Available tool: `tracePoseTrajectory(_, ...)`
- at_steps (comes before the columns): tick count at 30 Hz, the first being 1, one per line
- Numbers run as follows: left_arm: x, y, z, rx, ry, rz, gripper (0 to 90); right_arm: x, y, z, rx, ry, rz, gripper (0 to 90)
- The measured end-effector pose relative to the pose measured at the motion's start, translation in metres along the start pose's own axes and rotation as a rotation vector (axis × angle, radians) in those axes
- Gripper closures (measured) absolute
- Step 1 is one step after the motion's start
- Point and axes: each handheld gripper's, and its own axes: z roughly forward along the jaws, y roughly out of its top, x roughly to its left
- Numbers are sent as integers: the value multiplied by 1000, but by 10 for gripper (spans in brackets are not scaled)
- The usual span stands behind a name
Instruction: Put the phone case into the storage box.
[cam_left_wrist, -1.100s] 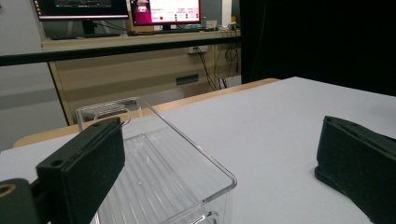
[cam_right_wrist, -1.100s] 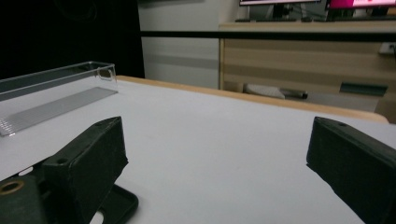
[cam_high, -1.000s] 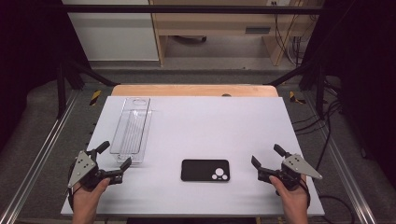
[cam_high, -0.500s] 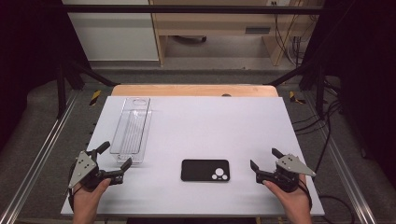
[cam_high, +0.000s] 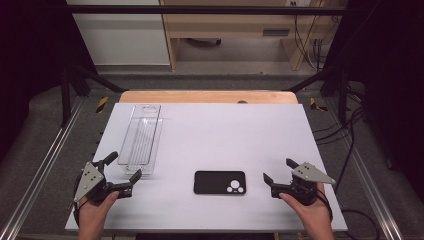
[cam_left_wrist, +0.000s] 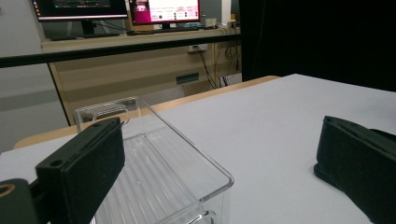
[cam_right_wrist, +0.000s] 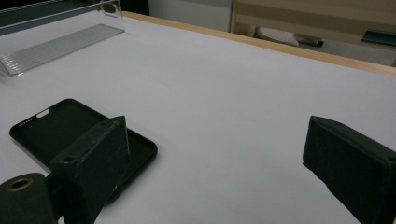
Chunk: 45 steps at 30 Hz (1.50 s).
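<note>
High view: the black phone case (cam_high: 220, 182) lies flat on the white table (cam_high: 225, 130), near the front edge. The right gripper (cam_high: 280, 176) sits at its 3 o'clock, jaws wide apart, holding nothing. The left gripper (cam_high: 122, 172) is released too, just beside the clear tray (cam_high: 141, 139).

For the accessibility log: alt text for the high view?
A black phone case lies flat on a white table, between the open left tongs and open right tongs. A clear plastic tray sits beyond the left tongs.
</note>
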Motion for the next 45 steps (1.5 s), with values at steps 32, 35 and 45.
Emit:
tracePoseTrajectory(32, -2, 1, 1, -1, -12, 10, 8, 44, 32, 60, 368, 132, -93, 168)
tracePoseTrajectory(35, -2, 1, 2, 0, -12, 10, 9, 46, 32, 63, 388, 132, -87, 188)
tracePoseTrajectory(45, -3, 1, 2, 2, -14, 11, 9, 48, 33, 67, 434, 120, -94, 219)
